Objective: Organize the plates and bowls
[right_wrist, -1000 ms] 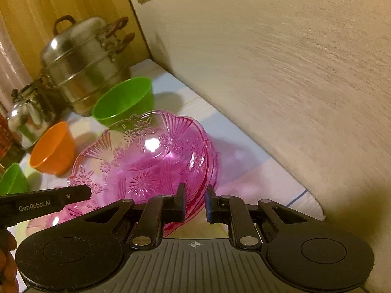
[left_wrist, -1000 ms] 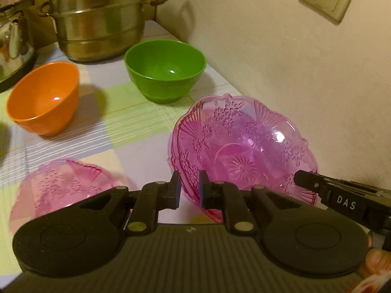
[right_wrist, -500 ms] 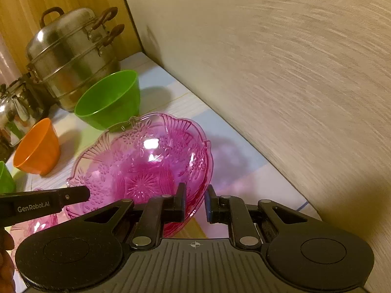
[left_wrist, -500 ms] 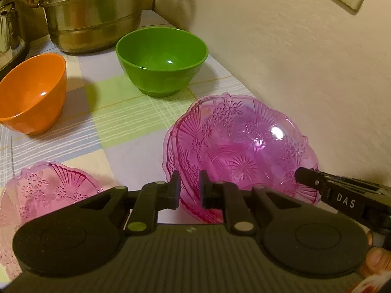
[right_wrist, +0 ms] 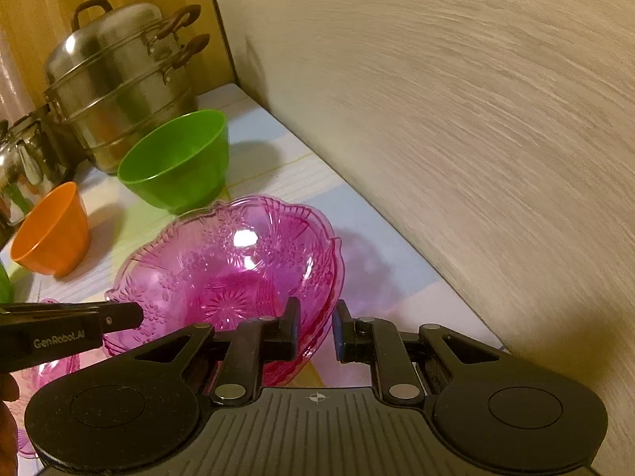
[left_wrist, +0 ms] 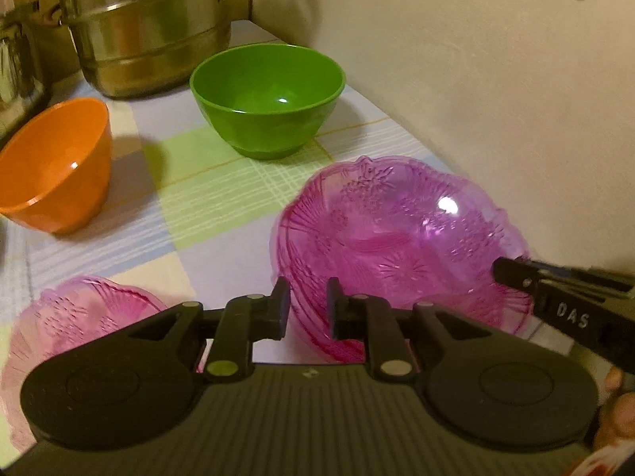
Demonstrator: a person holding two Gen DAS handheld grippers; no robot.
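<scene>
Left gripper (left_wrist: 307, 309) jaws just easing apart around the near rim of the translucent pink patterned plastic bowl (left_wrist: 397, 238) on the checked counter (left_wrist: 222, 198), right gripper (right_wrist: 315, 331) clamped on its opposite rim, green plastic bowl (left_wrist: 266, 95) beyond

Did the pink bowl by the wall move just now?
Yes. The pink bowl went down: in the right view its rim overlapped the green bowl's base before; now it sits just below it.

Count on the checked-cloth desk (left_wrist: 222, 182):
- translucent pink patterned plastic bowls: 2 (left_wrist: 397, 238), (left_wrist: 79, 313)
- plain green plastic bowl: 1 (left_wrist: 266, 95)
- plain orange plastic bowl: 1 (left_wrist: 55, 162)
- stacked steel steamer pot: 1 (left_wrist: 147, 27)
</scene>
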